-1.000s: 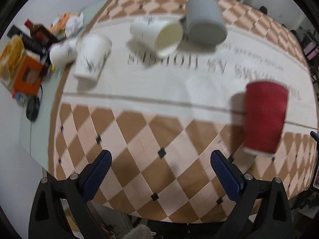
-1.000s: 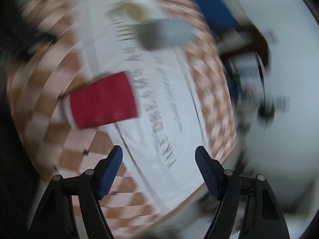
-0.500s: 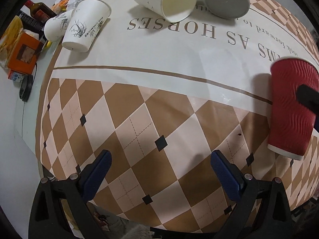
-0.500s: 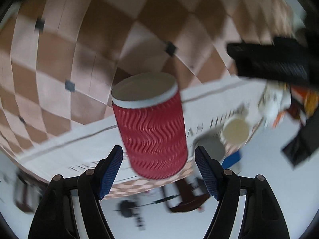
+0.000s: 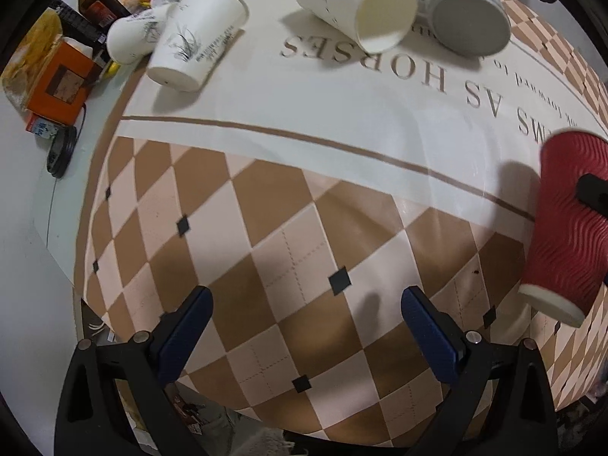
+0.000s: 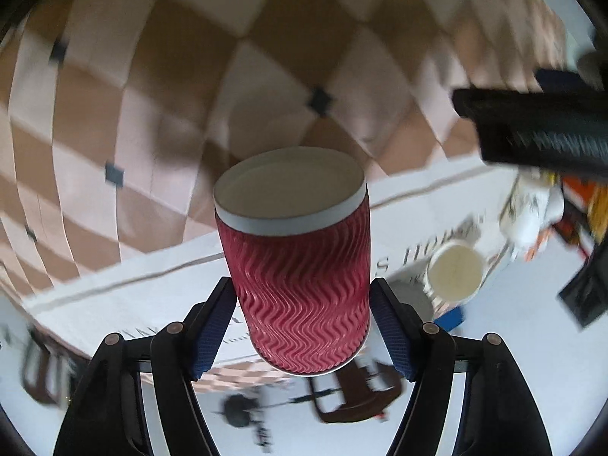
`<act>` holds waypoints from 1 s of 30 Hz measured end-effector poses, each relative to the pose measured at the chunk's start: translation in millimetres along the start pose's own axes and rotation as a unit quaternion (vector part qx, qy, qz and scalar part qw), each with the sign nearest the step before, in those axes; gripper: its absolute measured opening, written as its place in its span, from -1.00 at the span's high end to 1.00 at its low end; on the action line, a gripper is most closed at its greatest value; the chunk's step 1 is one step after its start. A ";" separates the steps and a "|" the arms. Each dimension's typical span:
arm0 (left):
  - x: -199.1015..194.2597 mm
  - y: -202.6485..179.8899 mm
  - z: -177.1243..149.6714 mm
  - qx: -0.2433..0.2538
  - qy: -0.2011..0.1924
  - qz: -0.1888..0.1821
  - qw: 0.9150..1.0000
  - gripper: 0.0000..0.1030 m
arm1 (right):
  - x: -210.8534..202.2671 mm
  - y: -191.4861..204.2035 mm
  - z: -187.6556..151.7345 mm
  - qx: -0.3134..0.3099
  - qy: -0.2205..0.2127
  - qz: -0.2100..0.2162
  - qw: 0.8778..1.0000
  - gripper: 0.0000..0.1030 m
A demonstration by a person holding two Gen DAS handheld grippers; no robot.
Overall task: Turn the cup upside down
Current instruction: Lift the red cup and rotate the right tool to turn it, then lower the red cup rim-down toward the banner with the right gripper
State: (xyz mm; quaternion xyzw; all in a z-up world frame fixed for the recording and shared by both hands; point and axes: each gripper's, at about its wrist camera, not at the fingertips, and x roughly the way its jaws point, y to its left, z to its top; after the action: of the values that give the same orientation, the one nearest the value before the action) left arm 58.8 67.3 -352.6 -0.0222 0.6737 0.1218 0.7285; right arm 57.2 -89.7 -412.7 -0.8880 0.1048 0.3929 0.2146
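Red ribbed cup (image 6: pixel 300 288) sits between the right gripper (image 6: pixel 302 326) fingers (image 6: pixel 212 330), blue pads against or almost against both flanks near the wide end; contact looks likely, but I can't fully confirm a firm clamp. Cup long axis runs straight out along the fingers, white-banded closed base (image 6: pixel 288 186) pointing away from the camera toward the checkered worktop (image 6: pixel 152 76), rim end back near the palm. In the left wrist view the same cup (image 5: pixel 566 224) shows at far right, above the worktop, axis steeply tilted, white-banded end lowest, a black finger crossing its side. So judged: cup is airborne, and whether it counts as flipped yet depends on which end goes down; a wrist roll about the finger axis won't help, it needs pitch. Left gripper (image 5: pixel 304 326) is wide open, holding nothing, hovering over bare checkered cloth, well apart from the red cup. Right hand is the one in charge. Other cups, white paper cup (image 5: pixel 357 7) and grey cup (image 5: pixel 463 11) lying on their sides, stay far off.
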 end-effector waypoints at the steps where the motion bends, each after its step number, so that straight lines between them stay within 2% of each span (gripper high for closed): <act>1: -2.1 0.5 1.7 -0.002 -0.001 0.001 1.000 -0.96 | 0.2 -6.0 1.6 0.022 0.002 0.012 1.000 -0.42; 3: -5.4 5.1 3.4 -0.005 -0.007 0.004 1.000 -0.96 | -0.2 -22.4 -0.6 0.077 0.003 0.044 0.996 -0.42; 4: -6.0 6.2 7.5 -0.007 -0.008 0.006 1.000 -0.96 | 1.0 -36.4 -7.2 0.124 0.003 0.085 0.989 -0.42; 5: -7.2 9.2 8.7 -0.010 -0.010 0.008 1.000 -0.96 | -1.3 -37.1 -6.8 0.151 0.001 0.107 0.983 -0.42; 7: -9.3 15.4 11.9 -0.019 -0.013 0.009 1.000 -0.96 | 3.9 -54.1 -19.8 0.223 0.002 0.168 0.960 -0.42; 11: -10.6 33.2 22.8 -0.032 -0.017 0.013 0.999 -0.96 | 26.4 -80.4 -53.1 0.360 0.009 0.288 0.887 -0.42; 12: -9.5 37.3 25.0 -0.035 -0.018 0.014 0.999 -0.96 | 35.8 -86.1 -62.9 0.393 0.013 0.320 0.862 -0.42; 13: -12.4 34.6 30.3 -0.037 -0.019 0.015 0.999 -0.96 | 48.9 -92.1 -76.3 0.437 0.021 0.360 0.824 -0.42; 14: -12.9 35.3 32.2 -0.038 -0.021 0.015 0.999 -0.96 | 56.6 -91.9 -84.9 0.464 0.026 0.386 0.797 -0.42; 16: -18.8 30.2 33.7 -0.039 -0.024 0.015 0.999 -0.96 | 67.2 -78.8 -102.8 0.516 0.033 0.437 0.736 -0.42; 17: -20.7 28.1 34.2 -0.038 -0.025 0.014 0.999 -0.96 | 77.0 -75.5 -111.9 0.540 0.039 0.466 0.700 -0.42; 18: -23.2 25.0 33.4 -0.037 -0.026 0.014 0.999 -0.96 | 82.8 -70.4 -117.9 0.556 0.043 0.485 0.674 -0.42; 19: -25.4 21.6 32.4 -0.034 -0.028 0.013 0.999 -0.96 | 94.9 -65.6 -126.8 0.581 0.051 0.511 0.632 -0.42; 21: -27.6 17.9 33.9 -0.029 -0.029 0.011 0.999 -0.96 | 105.9 -54.8 -134.2 0.607 0.060 0.538 0.581 -0.42; 22: -28.2 16.6 34.8 -0.026 -0.030 0.009 0.999 -0.96 | 114.8 -49.1 -139.7 0.624 0.065 0.554 0.547 -0.42; 24: -28.9 10.1 35.4 -0.016 -0.029 0.001 0.999 -0.96 | 122.3 -42.1 -143.6 0.639 0.072 0.564 0.518 -0.43; 25: -28.8 6.9 35.5 -0.011 -0.028 -0.003 1.000 -0.96 | 127.7 -38.0 -146.3 0.649 0.076 0.572 0.496 -0.43; 26: -28.7 3.0 35.8 -0.007 -0.028 -0.011 1.000 -0.96 | 130.4 -35.3 -148.8 0.657 0.079 0.576 0.481 -0.43; 28: -27.9 -4.6 37.2 0.000 -0.029 -0.038 0.999 -0.96 | 136.0 -30.0 -155.0 0.669 0.080 0.581 0.458 -0.43; 30: -26.1 -11.9 39.0 0.008 -0.028 -0.069 0.997 -0.96 | 139.1 -30.9 -157.1 0.677 0.082 0.582 0.442 -0.43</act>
State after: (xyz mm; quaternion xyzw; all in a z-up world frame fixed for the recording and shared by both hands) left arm 97.7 59.6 -324.9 -0.0590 0.6510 0.0666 0.7539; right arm 263.8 -137.6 -412.7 -0.2182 0.8471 0.1549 0.4591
